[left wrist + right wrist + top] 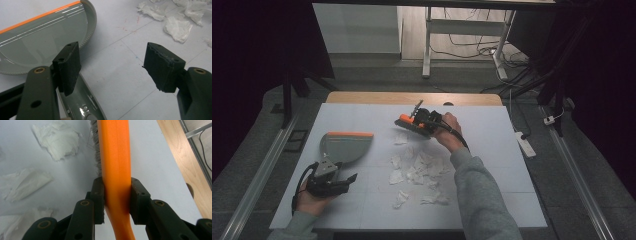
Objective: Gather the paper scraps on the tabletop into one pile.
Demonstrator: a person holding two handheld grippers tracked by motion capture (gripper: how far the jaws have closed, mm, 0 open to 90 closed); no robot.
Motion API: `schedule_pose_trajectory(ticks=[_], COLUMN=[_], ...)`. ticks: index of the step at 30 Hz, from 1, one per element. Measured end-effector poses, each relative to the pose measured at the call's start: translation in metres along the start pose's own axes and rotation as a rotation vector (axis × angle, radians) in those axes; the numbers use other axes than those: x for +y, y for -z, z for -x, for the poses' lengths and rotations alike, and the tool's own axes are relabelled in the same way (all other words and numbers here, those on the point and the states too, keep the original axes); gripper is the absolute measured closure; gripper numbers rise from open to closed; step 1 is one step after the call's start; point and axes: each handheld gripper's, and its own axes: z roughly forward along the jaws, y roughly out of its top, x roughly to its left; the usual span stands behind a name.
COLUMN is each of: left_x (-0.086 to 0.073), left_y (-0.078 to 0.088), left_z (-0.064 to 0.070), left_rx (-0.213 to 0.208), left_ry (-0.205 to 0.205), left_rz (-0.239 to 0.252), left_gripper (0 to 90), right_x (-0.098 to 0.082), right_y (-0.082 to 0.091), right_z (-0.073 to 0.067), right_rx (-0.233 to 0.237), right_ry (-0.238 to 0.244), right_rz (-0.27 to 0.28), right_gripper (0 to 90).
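A grey dustpan [346, 146] with an orange lip lies flat at the table's left; its pan [42, 42] and handle [83, 106] appear in the left gripper view. My left gripper [342, 174] hovers at the handle end, open [112, 67], bare table between its jaws and the handle beside the left jaw. My right gripper [418, 124] is shut [117, 197] on the orange handle of a brush [115, 155], held over the far middle of the table [406, 121]. Bristles [94, 142] hang on the brush's left side. Several torn white paper scraps [417, 170] lie in the middle.
A white sheet [492, 150] covers the table, and a wooden strip [412, 98] runs along its far edge. More paper scraps [56, 141] lie left of the brush, others [178, 27] off to the left gripper's right. A power strip [526, 142] lies on the floor at right.
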Motion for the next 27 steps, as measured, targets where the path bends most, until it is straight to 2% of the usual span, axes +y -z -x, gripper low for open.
schedule_pose_trajectory(ticks=[3, 4, 5, 7, 11, 14, 15, 17, 18, 19, 20, 21, 23, 24, 25, 27], left_x=[0.0, 0.0, 0.0, -0.001, -0.001, -0.001, -0.001, -0.001, -0.001, -0.001, -0.001, -0.001, -0.002, -0.001, -0.001, -0.001], left_y=[0.001, 0.002, 0.002, 0.002, 0.002, 0.003, 0.003, 0.003, 0.003, 0.003, 0.003, 0.002, 0.002, 0.002, 0.002, 0.003], left_z=[0.0, 0.001, 0.001, 0.001, 0.001, 0.0, 0.0, 0.0, 0.0, 0.0, 0.0, 0.0, 0.0, 0.0, 0.0, 0.001], left_rx=[0.005, 0.005, 0.006, 0.007, 0.011, 0.016, 0.017, 0.016, 0.016, 0.015, 0.014, 0.014, 0.012, 0.012, 0.012, 0.012], left_ry=[0.004, 0.003, 0.003, 0.004, 0.005, 0.008, 0.008, 0.008, 0.008, 0.009, 0.008, 0.007, 0.006, 0.005, 0.005, 0.003], left_rz=[0.004, 0.005, 0.005, 0.003, 0.0, 0.001, 0.003, 0.001, 0.001, 0.001, 0.001, -0.001, -0.002, -0.003, -0.003, -0.001], left_gripper=[30.2, 30.1, 30.1, 30.1, 30.0, 29.5, 29.5, 29.5, 29.5, 29.5, 29.5, 29.5, 29.5, 29.5, 29.5, 29.5], right_x=[0.008, 0.01, 0.013, 0.016, 0.016, 0.015, 0.015, 0.014, 0.01, 0.01, 0.009, 0.011, 0.009, 0.006, 0.006, 0.003], right_y=[-0.003, -0.003, -0.003, -0.005, -0.003, 0.001, 0.002, 0.006, 0.003, 0.005, 0.007, 0.012, 0.015, 0.014, 0.018, 0.023], right_z=[-0.002, -0.003, -0.005, -0.007, -0.013, -0.02, -0.022, -0.026, -0.031, -0.032, -0.033, -0.032, -0.034, -0.038, -0.039, -0.042], right_rx=[0.014, 0.015, 0.019, 0.023, 0.017, 0.034, 0.038, 0.057, 0.022, 0.024, 0.038, 0.071, 0.083, 0.104, 0.121, 0.132], right_ry=[0.016, 0.035, 0.028, 0.057, 0.098, 0.149, 0.153, 0.176, 0.153, 0.157, 0.174, 0.201, 0.224, 0.206, 0.227, 0.26], right_rz=[-0.025, -0.032, -0.045, -0.04, -0.059, -0.079, -0.084, -0.086, -0.021, -0.016, -0.029, -0.092, -0.094, -0.059, -0.082, -0.095], right_gripper=[68.8, 68.8, 68.9, 68.9, 68.9, 70.4, 70.3, 70.4, 70.4, 70.4, 70.4, 70.4, 70.5, 70.5, 70.5, 70.4])
